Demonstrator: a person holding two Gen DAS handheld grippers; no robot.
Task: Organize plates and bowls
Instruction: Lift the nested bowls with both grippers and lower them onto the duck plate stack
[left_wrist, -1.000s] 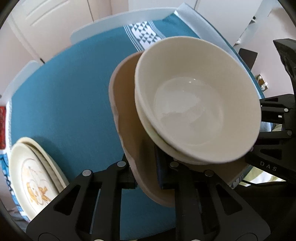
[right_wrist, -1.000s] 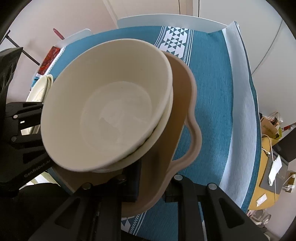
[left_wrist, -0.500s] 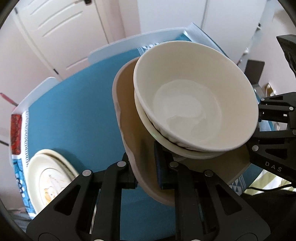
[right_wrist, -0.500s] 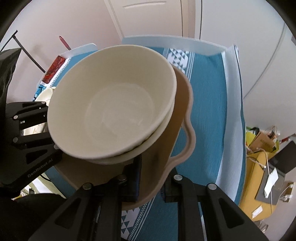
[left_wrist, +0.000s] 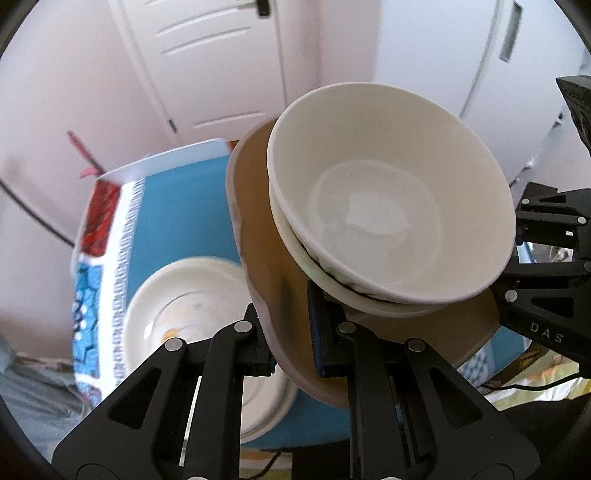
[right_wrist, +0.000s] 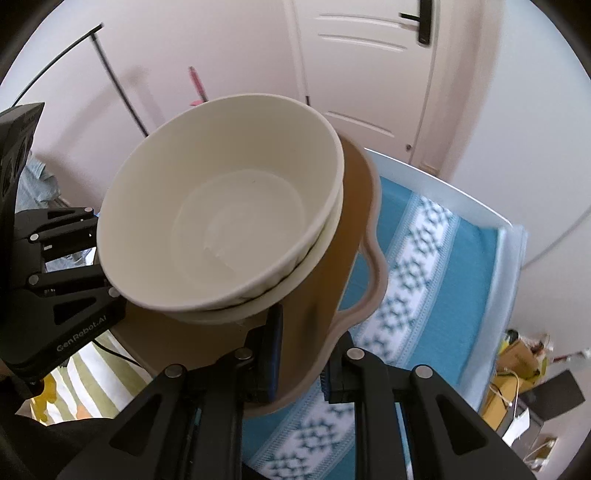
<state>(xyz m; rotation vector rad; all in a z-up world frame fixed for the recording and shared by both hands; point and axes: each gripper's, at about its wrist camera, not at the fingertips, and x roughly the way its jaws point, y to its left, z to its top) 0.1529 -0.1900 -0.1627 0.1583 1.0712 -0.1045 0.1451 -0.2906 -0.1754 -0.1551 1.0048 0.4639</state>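
We see two nested cream bowls sitting on a tan tray held above the blue tablecloth. The left gripper and right gripper each clamp opposite tray rims. Blurred, probably stacked plates lie below, near the cloth's patterned edge.

A room in a home is shown: white panelled doors with a dark handle are set in pale pink walls on the far side. A table is covered with a teal cloth woven with white geometric bands, on which crockery such as a cream plate is laid. At the far right, a yellow side surface cluttered with papers and cables is seen, and striped fabric is visible at the near left.
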